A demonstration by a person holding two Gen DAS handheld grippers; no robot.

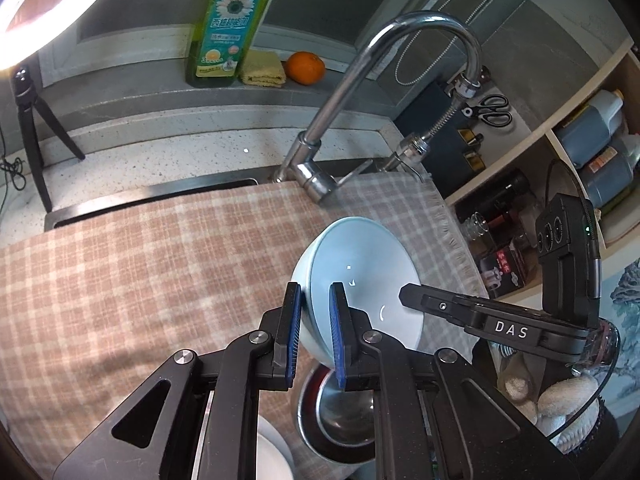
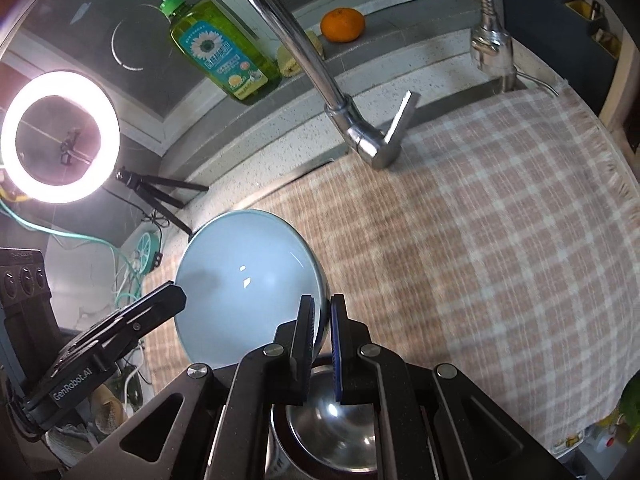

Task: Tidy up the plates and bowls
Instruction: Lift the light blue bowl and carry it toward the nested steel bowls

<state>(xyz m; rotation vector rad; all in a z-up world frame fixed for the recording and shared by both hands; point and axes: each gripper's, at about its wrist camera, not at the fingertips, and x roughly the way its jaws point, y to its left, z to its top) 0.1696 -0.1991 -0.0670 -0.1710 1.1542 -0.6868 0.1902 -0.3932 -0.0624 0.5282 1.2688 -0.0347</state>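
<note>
A pale blue bowl (image 1: 360, 276) hangs tilted above the checked cloth, held at opposite sides of its rim by both grippers. My left gripper (image 1: 316, 312) is shut on the rim's left side, its blue pads clamping the wall. In the right wrist view the same bowl (image 2: 240, 276) faces the camera, and my right gripper (image 2: 322, 320) is shut on its right rim. Each view shows the other gripper reaching in from the side. Right under the bowl sits a steel bowl (image 1: 344, 412) inside a dark-rimmed dish. A white plate (image 1: 272, 456) lies to the left of it.
A pink-and-white checked cloth (image 1: 140, 280) covers the sink, with the chrome faucet (image 1: 320, 128) arching over it. On the back ledge stand a green soap bottle (image 1: 230, 24), a yellow rag and an orange (image 1: 305, 67). A ring light (image 2: 60, 136) on a tripod stands left; shelves with bottles (image 1: 592, 148) right.
</note>
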